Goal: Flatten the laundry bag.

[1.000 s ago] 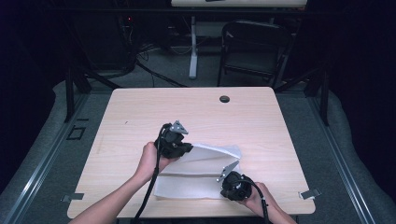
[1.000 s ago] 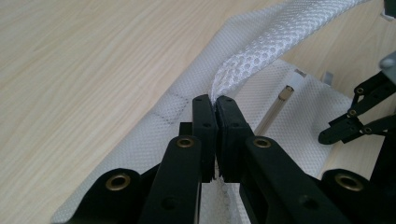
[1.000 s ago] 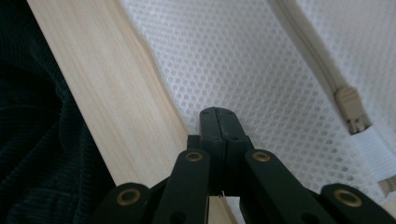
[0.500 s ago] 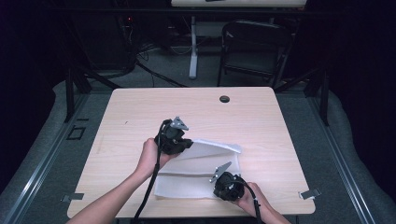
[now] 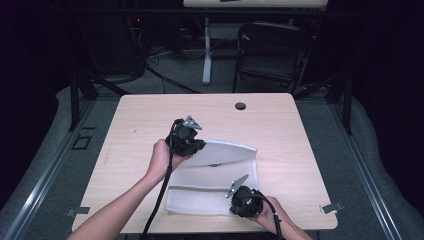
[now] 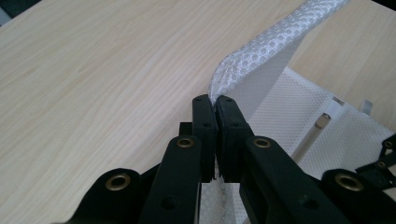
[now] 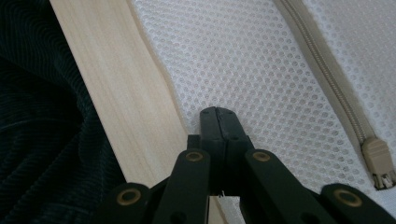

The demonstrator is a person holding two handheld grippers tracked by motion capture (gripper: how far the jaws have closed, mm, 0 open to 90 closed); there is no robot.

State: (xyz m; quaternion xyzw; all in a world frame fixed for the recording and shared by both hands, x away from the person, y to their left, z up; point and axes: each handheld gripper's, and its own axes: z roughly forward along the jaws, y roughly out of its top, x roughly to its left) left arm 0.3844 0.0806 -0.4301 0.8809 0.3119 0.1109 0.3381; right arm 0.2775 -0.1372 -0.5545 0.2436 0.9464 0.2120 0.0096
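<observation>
High view showed a white mesh bag [image 5: 215, 180] lying on the near half of the wooden table [image 5: 150, 120], between two hands. The left gripper [image 5: 192, 145] had its jaws squeezed tight on the far edge of the bag, and that edge was lifted up off the table and bent over, likely so the bag could be folded toward the person. In the left gripper view the mesh stood up in a curve right out of the closed jaws. The right gripper [image 7: 218, 114] was pinched shut on the near edge of the bag (close to the table's edge), probably to keep it from sliding. A tan zipper [image 7: 327, 79] ran across the mesh, with its pull [image 7: 379, 161] off to one side.
</observation>
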